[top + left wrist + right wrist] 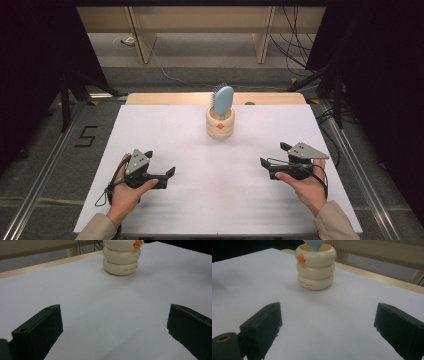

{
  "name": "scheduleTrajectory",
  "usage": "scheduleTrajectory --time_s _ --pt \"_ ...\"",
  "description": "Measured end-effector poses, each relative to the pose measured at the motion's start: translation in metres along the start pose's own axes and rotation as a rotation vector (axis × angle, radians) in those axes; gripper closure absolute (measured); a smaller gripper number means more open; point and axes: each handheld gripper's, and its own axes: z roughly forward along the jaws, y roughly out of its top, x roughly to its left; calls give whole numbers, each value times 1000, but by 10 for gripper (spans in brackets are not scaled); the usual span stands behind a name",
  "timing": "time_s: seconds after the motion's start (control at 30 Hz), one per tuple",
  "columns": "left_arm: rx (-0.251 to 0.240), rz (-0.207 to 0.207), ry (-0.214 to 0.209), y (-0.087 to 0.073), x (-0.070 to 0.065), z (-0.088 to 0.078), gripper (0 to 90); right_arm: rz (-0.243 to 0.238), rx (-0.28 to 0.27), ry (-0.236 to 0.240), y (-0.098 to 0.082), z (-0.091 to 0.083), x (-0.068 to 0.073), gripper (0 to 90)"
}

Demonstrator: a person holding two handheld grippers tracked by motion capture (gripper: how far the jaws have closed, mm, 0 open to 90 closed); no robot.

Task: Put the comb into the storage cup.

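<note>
brush (223, 101): blue, stands up in the cream cup (220, 125), head on top, bristles face away
cup: far middle of the white table (165, 210)
left gripper (168, 175): near side, jaws wide, holds nothing; cup at abt 1 o'clock from it
right gripper (272, 154): near side, jaws wide, holds nothing; cup at abt 11 o'clock
nearer: abt the same, right maybe a bit closer
brush long way: straight up, so prob grab from the side & lift up
</note>
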Motion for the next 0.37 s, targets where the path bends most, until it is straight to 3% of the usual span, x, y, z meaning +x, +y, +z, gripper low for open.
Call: scheduleTrajectory --time_s 0.37 --pt "1 -4 1 -1 0 1 0 6 -3 -4 0 1 -1 85"
